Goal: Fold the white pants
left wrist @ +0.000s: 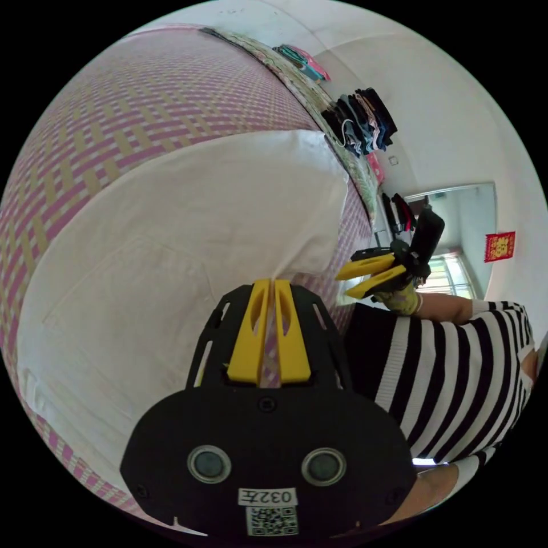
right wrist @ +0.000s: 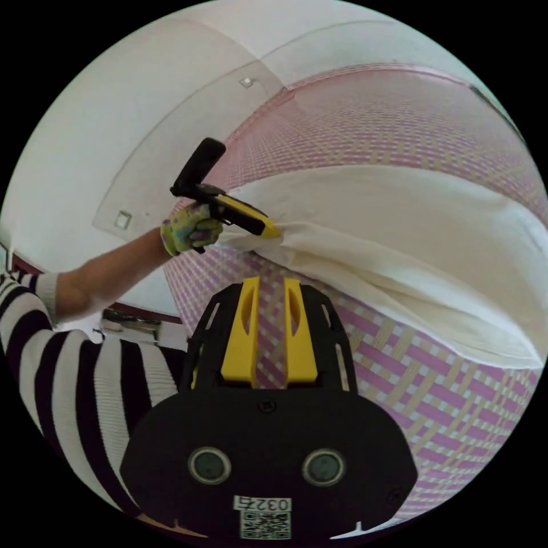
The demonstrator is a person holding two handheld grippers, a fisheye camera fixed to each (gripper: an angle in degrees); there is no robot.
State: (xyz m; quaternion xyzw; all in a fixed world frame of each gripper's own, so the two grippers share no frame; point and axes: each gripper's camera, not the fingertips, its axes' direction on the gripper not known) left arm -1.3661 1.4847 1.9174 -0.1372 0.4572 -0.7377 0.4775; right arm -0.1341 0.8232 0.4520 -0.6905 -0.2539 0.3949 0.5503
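Observation:
The white pants (left wrist: pixel 188 240) lie spread flat on a bed covered by a pink and yellow woven mat (left wrist: pixel 142 97). My left gripper (left wrist: pixel 273 282) is at the pants' near edge with its yellow jaws pressed together on the cloth. In the right gripper view, the left gripper (right wrist: pixel 274 233), held by a gloved hand, pinches the edge of the pants (right wrist: pixel 411 228) and draws it into a point. My right gripper (right wrist: pixel 268 281) hovers over the mat just short of the pants, jaws apart and holding nothing. The left gripper view shows the right gripper (left wrist: pixel 342 286) beside the bed edge.
Stacks of folded clothes (left wrist: pixel 359 123) sit along the bed's far edge, with more (left wrist: pixel 302 60) further back. A person in a striped top (left wrist: pixel 456 377) stands at the bedside. White walls, a window (left wrist: pixel 456 240) and a red wall hanging (left wrist: pixel 500 246) lie beyond.

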